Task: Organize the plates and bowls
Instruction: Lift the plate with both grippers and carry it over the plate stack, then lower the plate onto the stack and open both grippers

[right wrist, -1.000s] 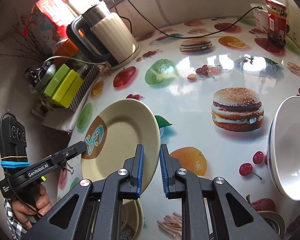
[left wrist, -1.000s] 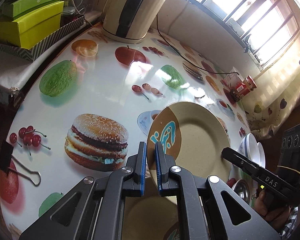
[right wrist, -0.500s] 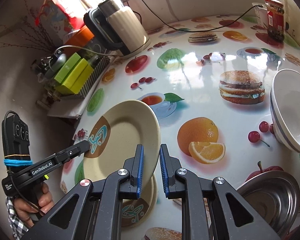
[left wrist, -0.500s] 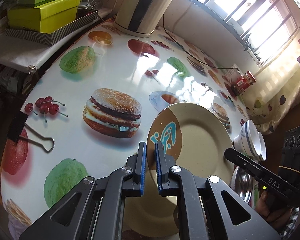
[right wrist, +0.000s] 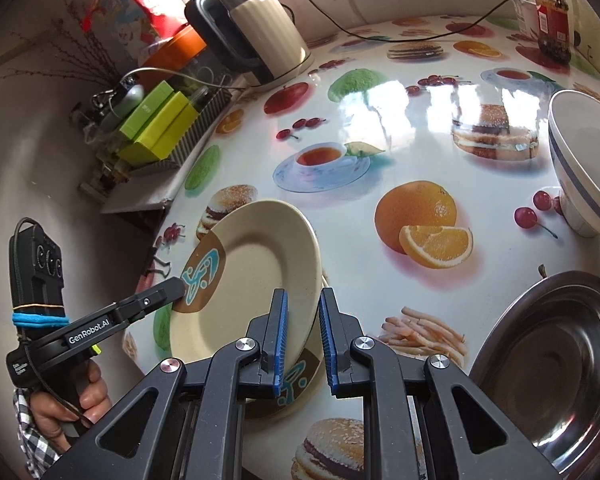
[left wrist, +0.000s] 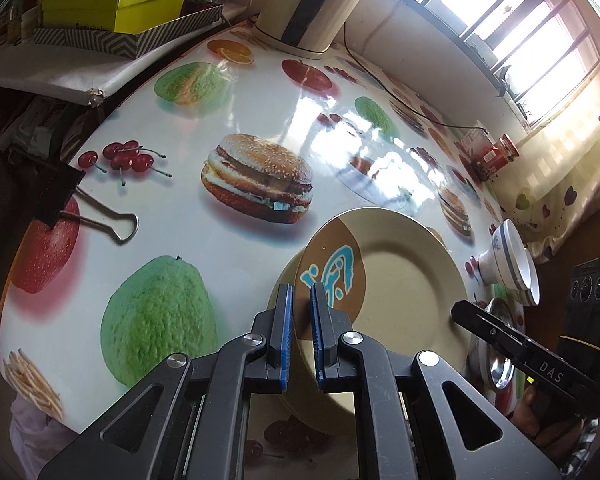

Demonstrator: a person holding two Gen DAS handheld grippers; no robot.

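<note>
A beige plate with a brown and blue patch is held tilted between both grippers, low over a second matching plate that lies on the table. My left gripper is shut on the plate's patterned edge. My right gripper stands at the opposite rim with its jaws parted wider than the rim. The same plate shows in the right wrist view, and the lower plate in the left wrist view. White bowls with blue stripes are stacked on the right.
A steel dish lies by the bowls at the front right. A cream kettle with its cable stands at the back, a red jar at the far right. Green boxes in a tray and a binder clip are at the left edge.
Both grippers carried the plate toward the near table edge and down, over the second plate. The right gripper's jaws have spread apart.
</note>
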